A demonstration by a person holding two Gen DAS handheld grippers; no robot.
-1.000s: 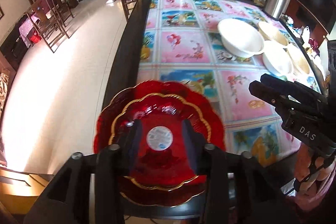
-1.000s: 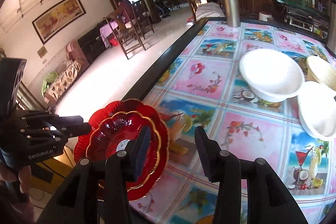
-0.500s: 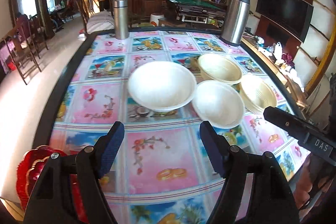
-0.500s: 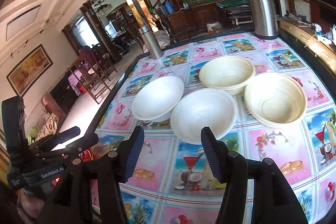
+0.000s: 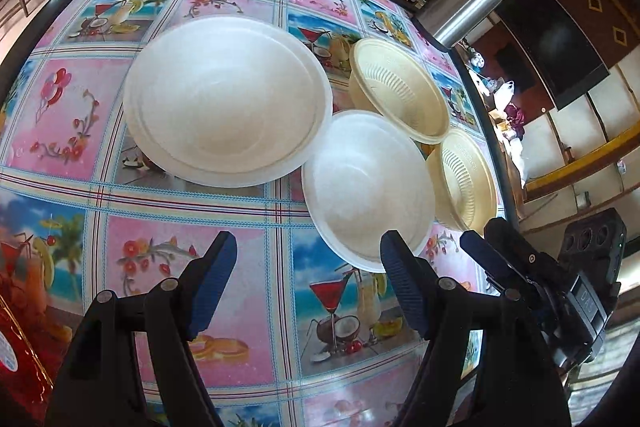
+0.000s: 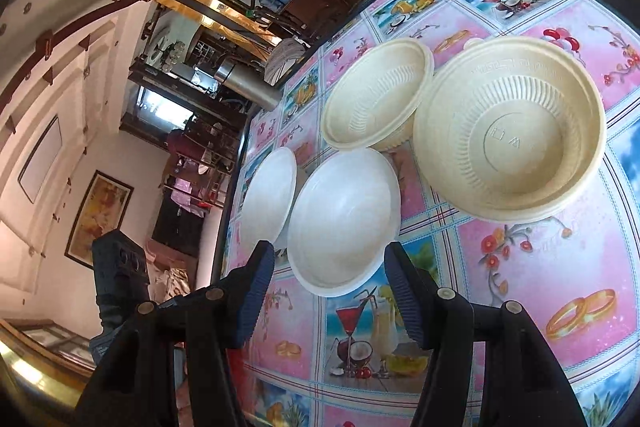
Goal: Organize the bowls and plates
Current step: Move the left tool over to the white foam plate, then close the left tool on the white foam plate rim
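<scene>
Left gripper: the black left gripper with blue pads (image 5: 308, 277) hangs over the bright picture tablecloth (image 5: 248, 307). Its jaws stand wide with nothing between them.
Right gripper: the black right gripper with blue pads (image 6: 330, 291) has its jaws partly apart and opening a little, with nothing held. Only the near rim of the small white bowl shows in the gap.
Small white bowl: this round, white plastic bowl (image 6: 344, 219) is the landmark, just ahead of both grippers.
Big white bowl: the larger round white bowl (image 5: 228, 99) sits just beside the small white bowl, to its left in the left wrist view.
Ribbed cream bowls: two cream plastic bowls, one (image 6: 510, 143) and another (image 6: 376, 99), sit just behind the small white bowl.
Red plates: a bit of shiny red glass plate (image 5: 16, 359) shows far left of the small white bowl.
Steel flask: a tall shiny flask (image 5: 468, 3) stands well behind the small white bowl.
</scene>
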